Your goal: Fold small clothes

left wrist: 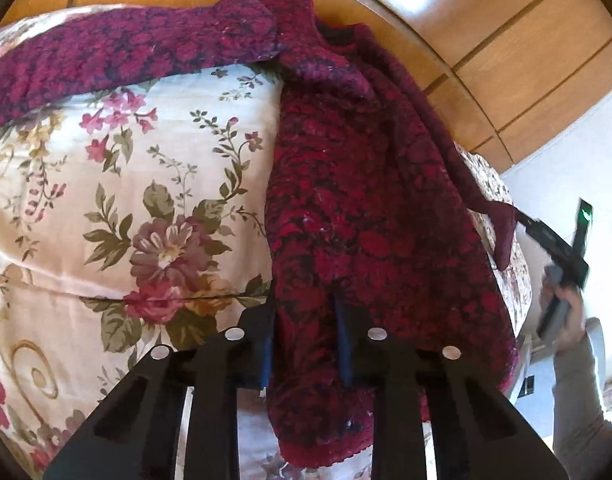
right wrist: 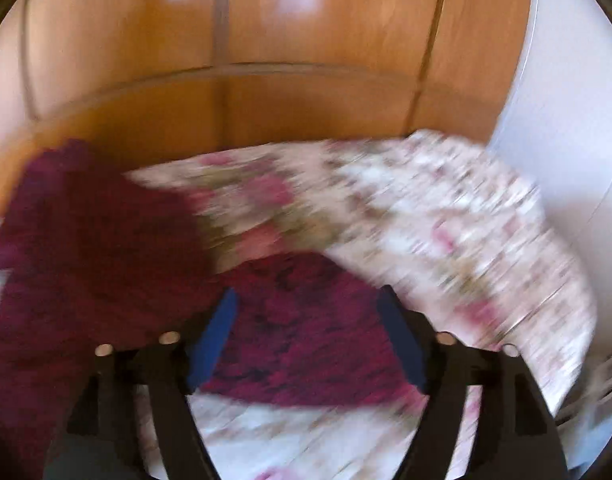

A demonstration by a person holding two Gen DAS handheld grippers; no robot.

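Note:
A dark red knitted sweater [left wrist: 369,216] lies on a floral bedspread [left wrist: 118,200], one sleeve stretched to the far left. My left gripper [left wrist: 306,332] is shut on the sweater's near hem, with fabric bunched between its blue pads. My right gripper [left wrist: 545,236] shows at the right edge of the left wrist view, beside the other sleeve's cuff [left wrist: 501,232]. The right wrist view is blurred. There my right gripper [right wrist: 306,320] is open, its blue pads [right wrist: 214,336] wide apart just over a part of the sweater [right wrist: 298,332] on the bedspread [right wrist: 445,216].
A wooden wardrobe [left wrist: 505,52] stands behind the bed and also fills the back of the right wrist view [right wrist: 266,60]. A white wall [right wrist: 565,120] is to the right. The bed's edge drops off at the right.

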